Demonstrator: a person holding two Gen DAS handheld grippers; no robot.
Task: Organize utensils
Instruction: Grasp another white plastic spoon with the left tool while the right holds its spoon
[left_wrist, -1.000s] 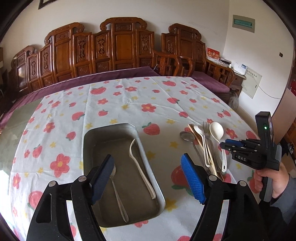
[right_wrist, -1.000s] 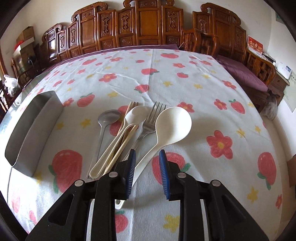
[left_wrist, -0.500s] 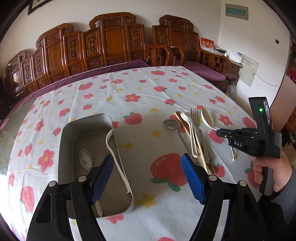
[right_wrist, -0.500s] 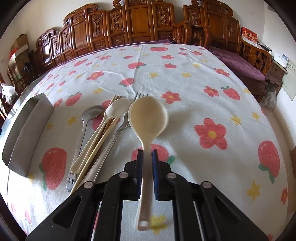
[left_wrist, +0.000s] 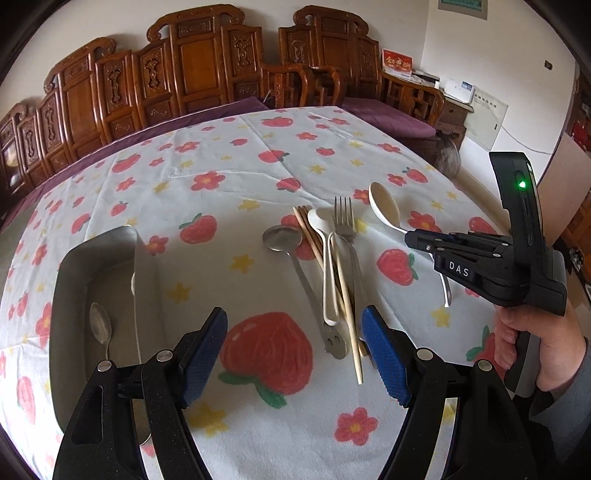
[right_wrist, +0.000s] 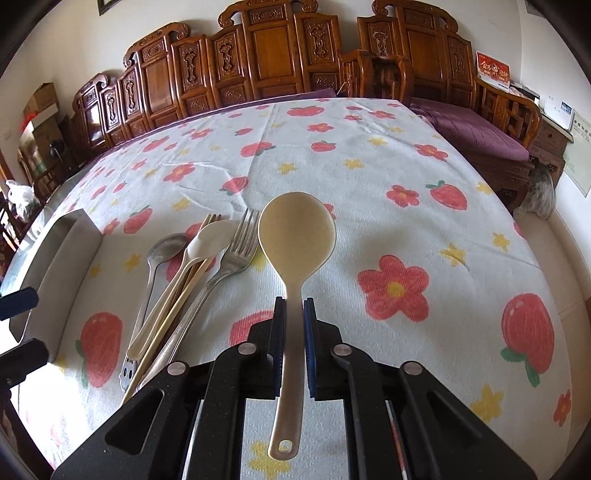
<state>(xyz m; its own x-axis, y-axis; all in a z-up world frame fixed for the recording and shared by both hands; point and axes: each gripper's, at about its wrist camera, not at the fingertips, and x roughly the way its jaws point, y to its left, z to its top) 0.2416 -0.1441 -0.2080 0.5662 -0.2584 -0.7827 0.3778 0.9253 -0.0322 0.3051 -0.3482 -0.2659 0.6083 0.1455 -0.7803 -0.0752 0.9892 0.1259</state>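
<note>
Here, at your far left, the rectangular stainless-steel tray (left_wrist: 74, 266) sits on the desk's white cloth printed with strawberries and flowers (left_wrist: 229, 170), and a small metal teaspoon (left_wrist: 100, 326) lies inside it, bowl away from you. Your left claw (left_wrist: 295, 354) hangs over the cloth just right of the tray, its blue ribbed pads spread wide with nothing between them.

Beyond that claw lies the loose bundle. Leftmost is a steel spoon with a round bowl and a pierced handle end (left_wrist: 282, 239). Next come pale wooden chopsticks (left_wrist: 347, 295), then a white plastic spoon (left_wrist: 325, 266) laid across them. A four-tined steel fork (left_wrist: 345, 221) lies at the right edge. All touch or overlap, handles pointing toward you.

Further right, your right claw (right_wrist: 293, 325) is pressed together on the handle of a beige matte plastic serving spoon (right_wrist: 297, 236). The pads pinch the neck just below the broad oval bowl. The bowl juts forward, just right of the fork's tines in your right view, and the looped handle end hangs back under the claw. Whether the spoon is touching the cloth I cannot tell. On the black side of that claw, white letters read "DAS", and a green light (left_wrist: 522, 184) glows on the upright black device above it.
</note>
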